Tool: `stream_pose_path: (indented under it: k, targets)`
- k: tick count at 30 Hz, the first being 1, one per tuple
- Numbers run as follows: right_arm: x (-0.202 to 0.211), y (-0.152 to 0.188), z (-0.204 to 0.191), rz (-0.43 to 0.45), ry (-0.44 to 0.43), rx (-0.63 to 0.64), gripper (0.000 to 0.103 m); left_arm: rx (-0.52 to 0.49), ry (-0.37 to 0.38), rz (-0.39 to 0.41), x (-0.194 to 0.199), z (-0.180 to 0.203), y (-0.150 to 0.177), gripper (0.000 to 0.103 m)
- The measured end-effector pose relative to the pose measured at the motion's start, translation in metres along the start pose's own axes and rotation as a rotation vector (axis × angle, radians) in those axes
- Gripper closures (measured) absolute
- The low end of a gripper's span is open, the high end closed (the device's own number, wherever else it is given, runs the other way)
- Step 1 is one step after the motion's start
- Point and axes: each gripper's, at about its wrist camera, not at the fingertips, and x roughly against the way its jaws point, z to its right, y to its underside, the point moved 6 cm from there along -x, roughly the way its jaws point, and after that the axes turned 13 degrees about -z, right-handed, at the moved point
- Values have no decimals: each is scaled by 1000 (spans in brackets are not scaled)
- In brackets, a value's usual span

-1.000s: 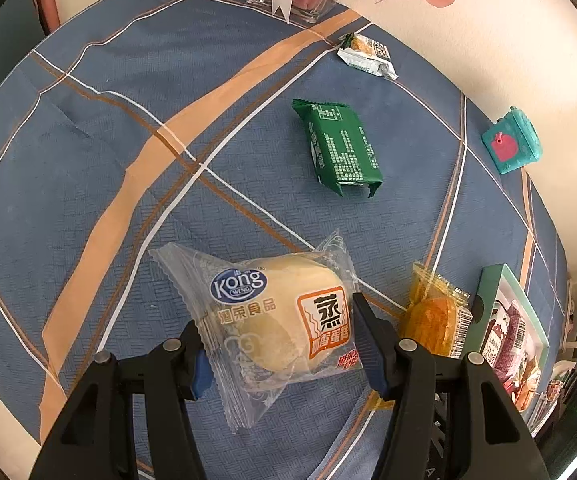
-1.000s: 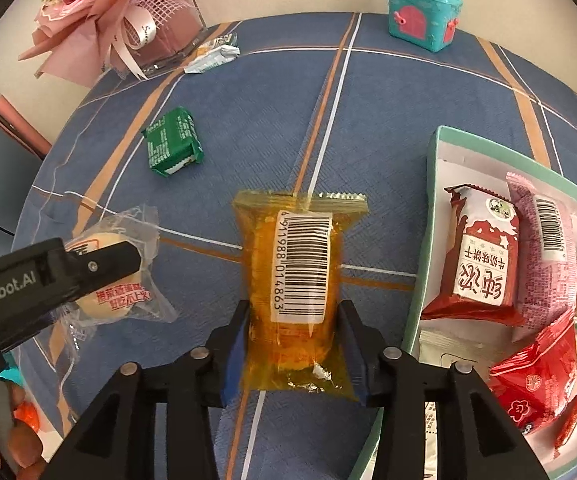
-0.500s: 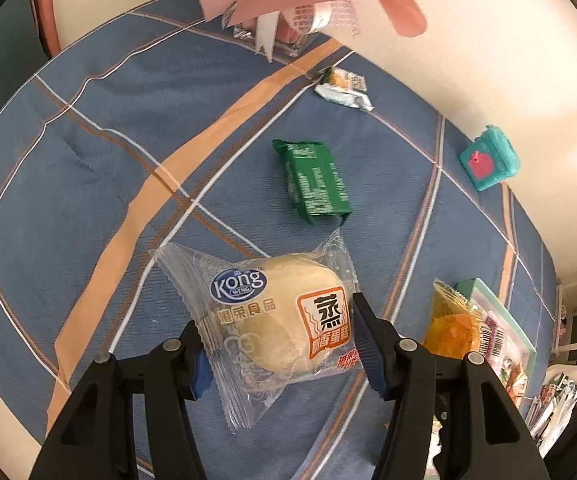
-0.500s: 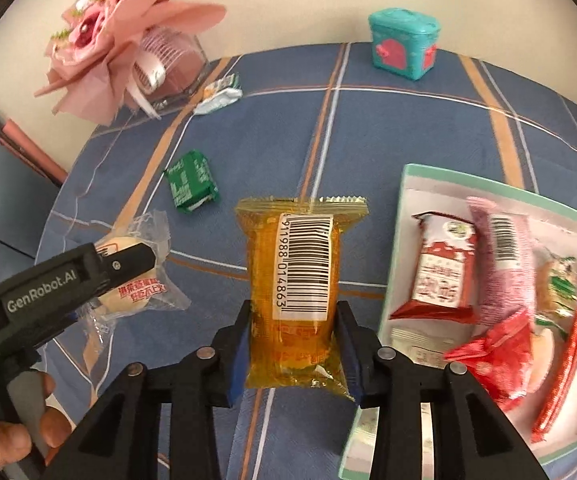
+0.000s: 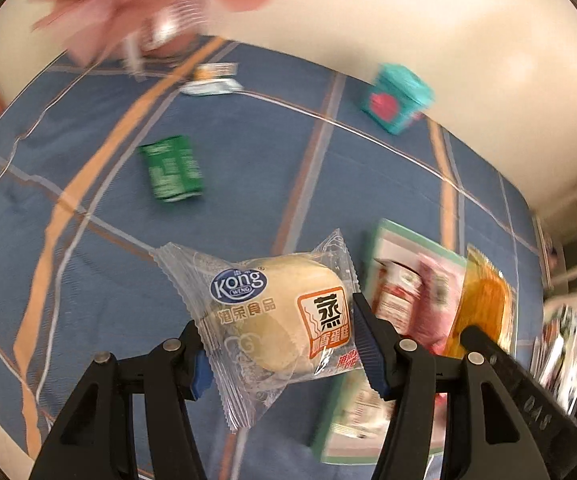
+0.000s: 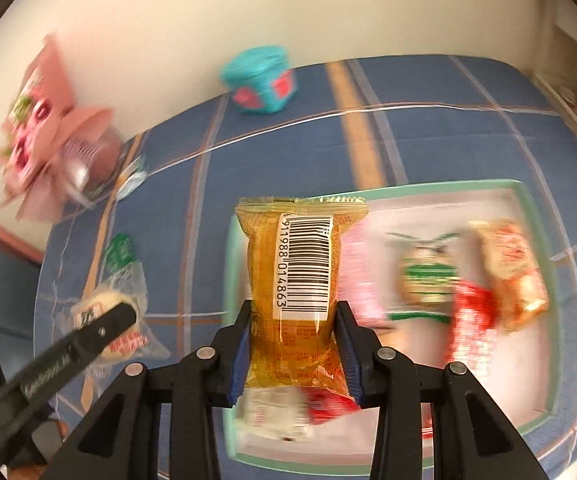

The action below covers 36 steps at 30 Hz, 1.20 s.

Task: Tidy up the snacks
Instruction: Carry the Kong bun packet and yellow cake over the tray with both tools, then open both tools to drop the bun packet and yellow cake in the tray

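Two packets in transit: left gripper (image 5: pixel 278 354) clamps cake packet (image 5: pixel 276 316), right gripper (image 6: pixel 294 354) clamps orange packet (image 6: pixel 298 280); several snacks in tray (image 6: pixel 528 192); green packet (image 5: pixel 172 168) and white packet (image 5: pixel 210 80) remain.

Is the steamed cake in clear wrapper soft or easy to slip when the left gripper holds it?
The steamed cake probably squashes easily: it looks puffy and rounded. Its glossy film may slip, and the loose crinkled ends look floppy beyond the left gripper.

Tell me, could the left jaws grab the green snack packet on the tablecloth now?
Probably not yet: the left gripper is already shut on the steamed cake packet, so its jaws are full. Nothing covers the green packet.
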Motion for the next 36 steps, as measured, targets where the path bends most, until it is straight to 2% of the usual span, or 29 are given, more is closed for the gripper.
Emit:
stream_pose_path:
  k: [10,18,29,36]
  targets:
    - [31,-6,85,46,5,-162,62,-226,-24,-13,-7,88,23,41]
    - [39,-5,103,56,9,-177,62,-345,6,-7,-15,136,30,41]
    - [8,-8,119,-15,24,-217,61,-401,7,-31,-43,154,30,41]
    - [12,-9,124,-16,50,-234,61,-414,29,-9,-36,160,30,36]
